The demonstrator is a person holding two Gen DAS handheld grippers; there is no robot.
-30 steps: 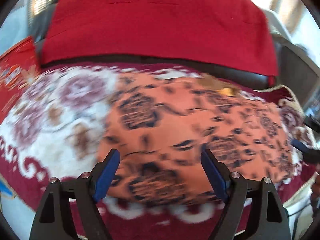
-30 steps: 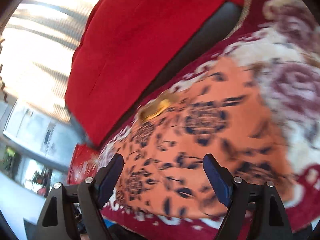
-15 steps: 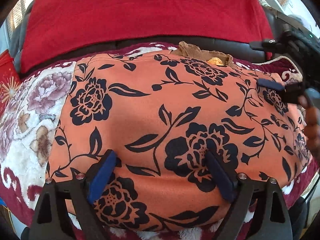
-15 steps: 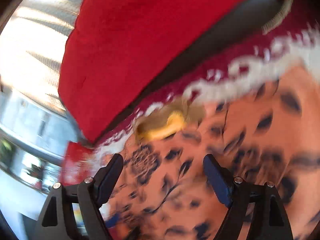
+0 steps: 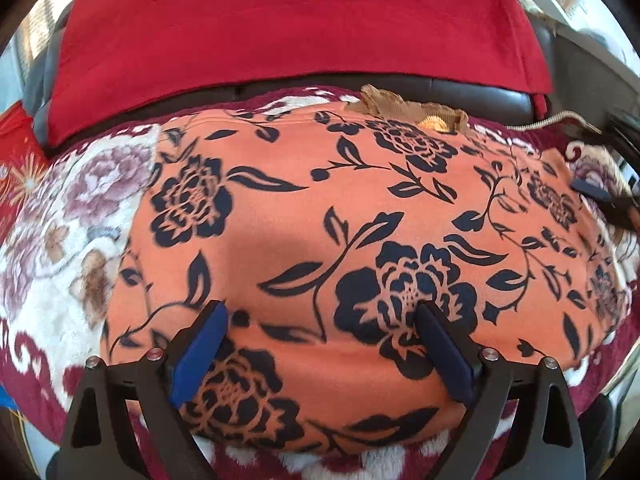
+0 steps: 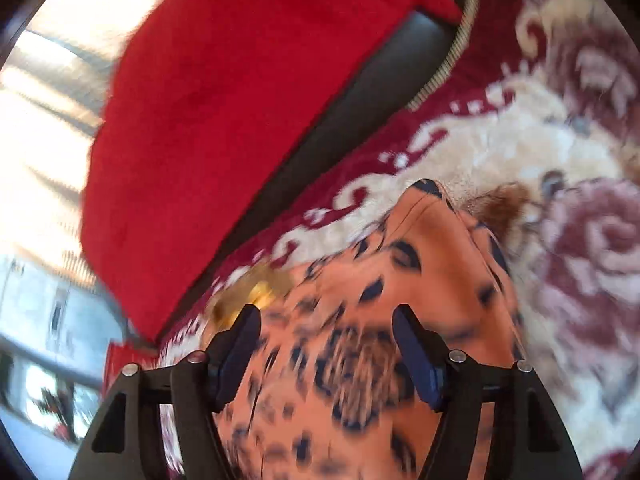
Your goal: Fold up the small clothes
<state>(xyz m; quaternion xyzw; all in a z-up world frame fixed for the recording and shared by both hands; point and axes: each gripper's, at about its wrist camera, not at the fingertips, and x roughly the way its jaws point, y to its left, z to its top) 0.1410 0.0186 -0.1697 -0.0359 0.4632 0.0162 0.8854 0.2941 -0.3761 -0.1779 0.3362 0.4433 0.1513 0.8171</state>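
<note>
Orange floral garment (image 5: 360,208) spread flat on blanket (image 5: 60,240), whole outline only in left view, left tongs (image 5: 320,352) spread wide above near hem, right tongs (image 6: 326,344) likewise parted, blurred over garment's corner, red cushion (image 5: 300,20) behind

One orange floral garment (image 5: 360,216) is seen, laid on one patterned maroon and cream blanket (image 5: 80,216). One red cushion (image 5: 304,20) is counted behind it. One brown ribbed fabric piece (image 5: 404,110) is shown. Two grippers are visible: left gripper (image 5: 320,348), right gripper (image 6: 326,352).
</note>
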